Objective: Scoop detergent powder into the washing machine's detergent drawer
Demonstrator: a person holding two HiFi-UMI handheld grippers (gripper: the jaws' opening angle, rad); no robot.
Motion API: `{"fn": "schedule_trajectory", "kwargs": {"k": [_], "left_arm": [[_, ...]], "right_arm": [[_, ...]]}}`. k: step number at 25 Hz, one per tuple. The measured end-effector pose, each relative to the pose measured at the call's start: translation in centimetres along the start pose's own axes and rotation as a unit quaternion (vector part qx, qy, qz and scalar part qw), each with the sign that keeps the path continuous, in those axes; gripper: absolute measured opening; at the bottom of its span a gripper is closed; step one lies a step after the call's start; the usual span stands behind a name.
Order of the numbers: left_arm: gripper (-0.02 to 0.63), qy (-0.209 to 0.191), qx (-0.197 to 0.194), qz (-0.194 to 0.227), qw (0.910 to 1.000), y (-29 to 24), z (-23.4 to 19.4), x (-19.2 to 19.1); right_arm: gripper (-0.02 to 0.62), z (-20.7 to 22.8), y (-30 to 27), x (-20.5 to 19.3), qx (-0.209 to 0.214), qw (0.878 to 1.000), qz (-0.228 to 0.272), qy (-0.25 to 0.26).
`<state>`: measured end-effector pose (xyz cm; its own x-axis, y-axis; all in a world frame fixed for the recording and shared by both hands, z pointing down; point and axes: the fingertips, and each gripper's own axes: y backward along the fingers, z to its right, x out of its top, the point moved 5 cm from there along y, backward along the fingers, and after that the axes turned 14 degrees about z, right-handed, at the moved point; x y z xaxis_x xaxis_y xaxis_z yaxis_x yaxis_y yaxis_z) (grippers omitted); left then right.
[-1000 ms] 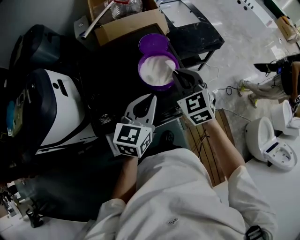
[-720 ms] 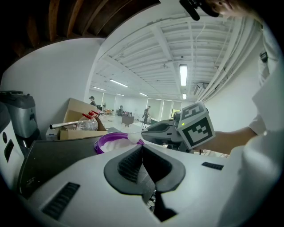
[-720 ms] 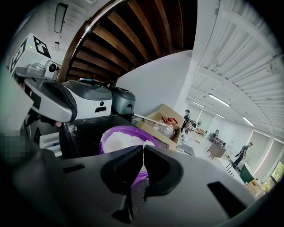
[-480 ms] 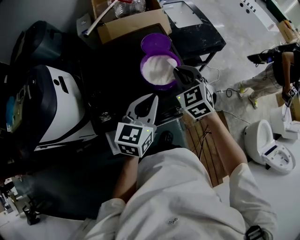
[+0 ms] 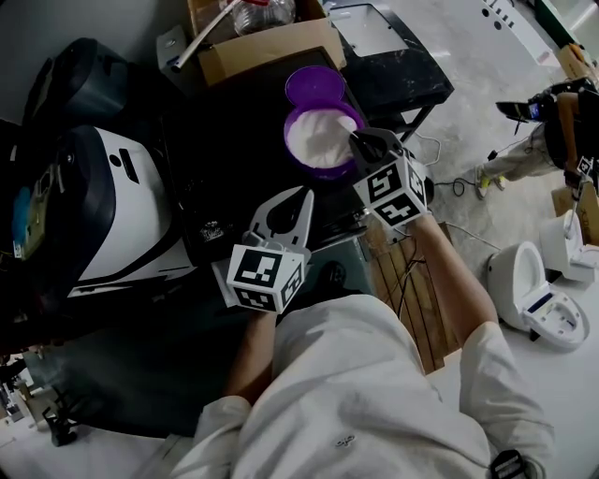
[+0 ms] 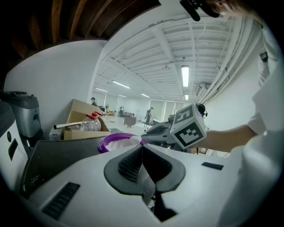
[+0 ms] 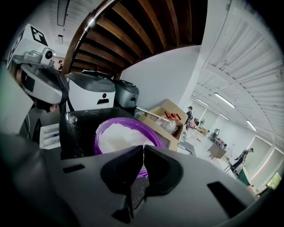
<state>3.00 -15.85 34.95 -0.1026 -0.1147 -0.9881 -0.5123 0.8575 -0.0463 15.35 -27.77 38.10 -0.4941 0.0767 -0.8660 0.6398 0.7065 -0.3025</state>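
Note:
A purple tub (image 5: 321,142) of white powder stands on a black top (image 5: 225,150), and its purple lid (image 5: 314,86) lies just behind it. My right gripper (image 5: 357,141) is at the tub's right rim, shut on a thin white scoop (image 6: 134,140) whose tip lies over the powder. The right gripper view looks down into the tub (image 7: 120,133) past the shut right gripper (image 7: 143,148). My left gripper (image 5: 301,195) hovers in front of the tub, shut, with nothing in it (image 6: 142,148). A white compartmented tray (image 7: 50,133) shows left of the black top.
A cardboard box (image 5: 262,47) with a plastic bottle (image 5: 257,11) sits behind the tub. White and dark machines (image 5: 103,215) stand on the left. On the right are a wooden pallet (image 5: 412,290), cables, white fixtures (image 5: 552,299) and a person (image 5: 552,131).
The right gripper's tip has drawn back a little from over the powder toward the tub's right rim. The left gripper has stayed where it was.

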Motion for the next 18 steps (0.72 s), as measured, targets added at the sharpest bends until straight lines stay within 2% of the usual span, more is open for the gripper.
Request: {"fn": "schedule_trajectory", "kwargs": {"k": [18], "left_arm": [[0.018, 0.004, 0.004, 0.003, 1.0, -0.05, -0.3, 0.15]], "right_arm": [[0.011, 0.26, -0.94, -0.85, 0.036, 0.998, -0.046, 0.011]]}}
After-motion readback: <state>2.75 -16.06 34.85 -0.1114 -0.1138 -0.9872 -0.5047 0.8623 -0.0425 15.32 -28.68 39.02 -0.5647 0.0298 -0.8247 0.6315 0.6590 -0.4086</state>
